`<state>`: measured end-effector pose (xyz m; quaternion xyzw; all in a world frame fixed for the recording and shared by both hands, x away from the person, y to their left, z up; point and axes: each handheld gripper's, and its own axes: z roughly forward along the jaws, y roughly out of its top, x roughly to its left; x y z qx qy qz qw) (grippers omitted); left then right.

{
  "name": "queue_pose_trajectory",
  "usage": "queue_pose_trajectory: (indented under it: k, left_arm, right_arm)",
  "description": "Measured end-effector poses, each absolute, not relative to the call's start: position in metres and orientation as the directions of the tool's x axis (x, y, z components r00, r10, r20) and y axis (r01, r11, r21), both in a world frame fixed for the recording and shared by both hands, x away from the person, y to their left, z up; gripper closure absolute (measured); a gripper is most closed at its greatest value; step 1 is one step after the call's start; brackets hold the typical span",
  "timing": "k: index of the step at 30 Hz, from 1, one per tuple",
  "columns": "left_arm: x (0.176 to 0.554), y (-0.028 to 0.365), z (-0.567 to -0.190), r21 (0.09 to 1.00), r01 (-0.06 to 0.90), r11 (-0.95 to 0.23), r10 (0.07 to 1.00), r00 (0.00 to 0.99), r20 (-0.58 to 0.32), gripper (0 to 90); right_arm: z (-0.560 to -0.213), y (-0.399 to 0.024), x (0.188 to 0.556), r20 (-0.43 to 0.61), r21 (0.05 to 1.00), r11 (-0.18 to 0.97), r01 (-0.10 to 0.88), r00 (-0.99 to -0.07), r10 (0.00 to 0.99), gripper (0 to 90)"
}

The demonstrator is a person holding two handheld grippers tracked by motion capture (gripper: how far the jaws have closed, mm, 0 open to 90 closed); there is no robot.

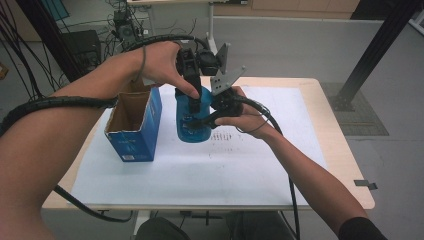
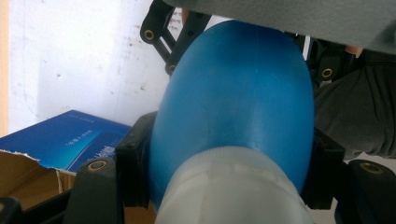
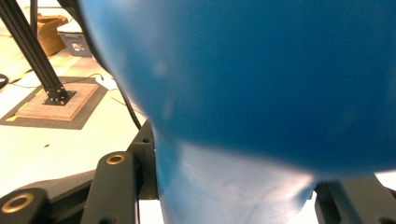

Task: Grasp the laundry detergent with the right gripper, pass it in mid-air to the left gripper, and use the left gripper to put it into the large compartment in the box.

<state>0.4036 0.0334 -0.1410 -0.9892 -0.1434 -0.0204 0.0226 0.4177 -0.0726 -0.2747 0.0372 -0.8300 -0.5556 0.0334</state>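
A smooth, rounded blue plastic bottle (image 1: 192, 120) with a pale ribbed cap is held above the white sheet (image 1: 250, 165) on the table. It is pinched near the cap by the left gripper (image 2: 233, 172), and by the right gripper (image 3: 233, 186). An open blue cardboard box (image 1: 134, 125) stands just beside it.

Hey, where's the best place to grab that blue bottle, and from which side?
Grip the blue bottle across its narrow pale neck, coming from above. The body bulges wide and smooth, while the neck fits between jaws. Both the left gripper and right gripper already clamp it.
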Motion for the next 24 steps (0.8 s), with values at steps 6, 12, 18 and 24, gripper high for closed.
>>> queue_pose_trajectory:
  k: [6,12,18,24]
  left_arm:
    - [0.4028,0.033,-0.1425,-0.043,0.276,-0.96,0.274,0.96,0.052,35.8]
    - [0.4023,0.0324,-0.1444,-0.044,0.275,-0.96,0.273,0.961,0.054,35.9]
    - [0.4024,0.0321,-0.145,-0.044,0.274,-0.961,0.271,0.961,0.059,35.9]
    - [0.4028,0.0309,-0.1454,-0.051,0.273,-0.961,0.27,0.961,0.055,35.9]
  right_arm:
    - [-0.2752,-0.0721,0.4172,0.009,0.923,0.383,-0.031,-0.995,-0.102,44.7]
    - [-0.2771,-0.0721,0.4169,0.013,0.924,0.382,-0.028,-0.995,-0.104,44.5]
    - [-0.2781,-0.0724,0.417,0.015,0.923,0.383,-0.025,-0.995,-0.101,44.4]
    - [-0.2781,-0.0727,0.4169,0.016,0.922,0.387,-0.024,-0.995,-0.099,44.3]
